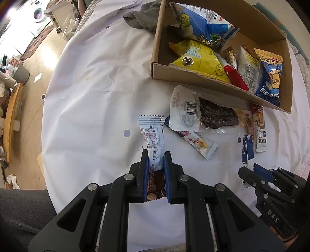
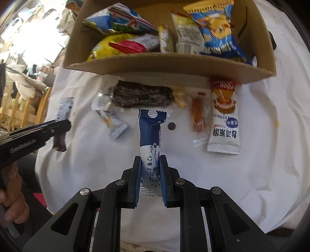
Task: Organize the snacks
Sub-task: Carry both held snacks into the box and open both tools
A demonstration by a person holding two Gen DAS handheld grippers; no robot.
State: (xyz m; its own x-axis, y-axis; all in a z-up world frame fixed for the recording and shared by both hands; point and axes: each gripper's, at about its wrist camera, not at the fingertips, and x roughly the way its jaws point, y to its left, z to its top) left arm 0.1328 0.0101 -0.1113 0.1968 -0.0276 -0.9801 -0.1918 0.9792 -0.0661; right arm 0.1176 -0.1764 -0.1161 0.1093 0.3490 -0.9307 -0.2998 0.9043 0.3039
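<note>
My left gripper [image 1: 156,155] is shut on the brown end of a white and brown snack packet [image 1: 153,133], just over the white tablecloth. The same gripper [image 2: 64,126] and packet [image 2: 65,108] appear at the left of the right wrist view. My right gripper [image 2: 150,158] is shut on the white end of a navy and white packet [image 2: 150,131]. Seen from the left wrist, this gripper [image 1: 250,172] sits at the lower right with its navy packet [image 1: 248,147]. The cardboard box [image 1: 193,79] [image 2: 164,64], holding several snack bags, lies beyond both grippers.
Loose snacks lie in front of the box: a dark clear-wrapped packet [image 2: 141,95], a white "FOOD" packet [image 2: 223,120], a small orange piece [image 2: 197,116] and a small white packet [image 2: 114,124]. A grey cloth [image 1: 143,17] lies left of the box. A hand [image 2: 11,197] holds the left gripper.
</note>
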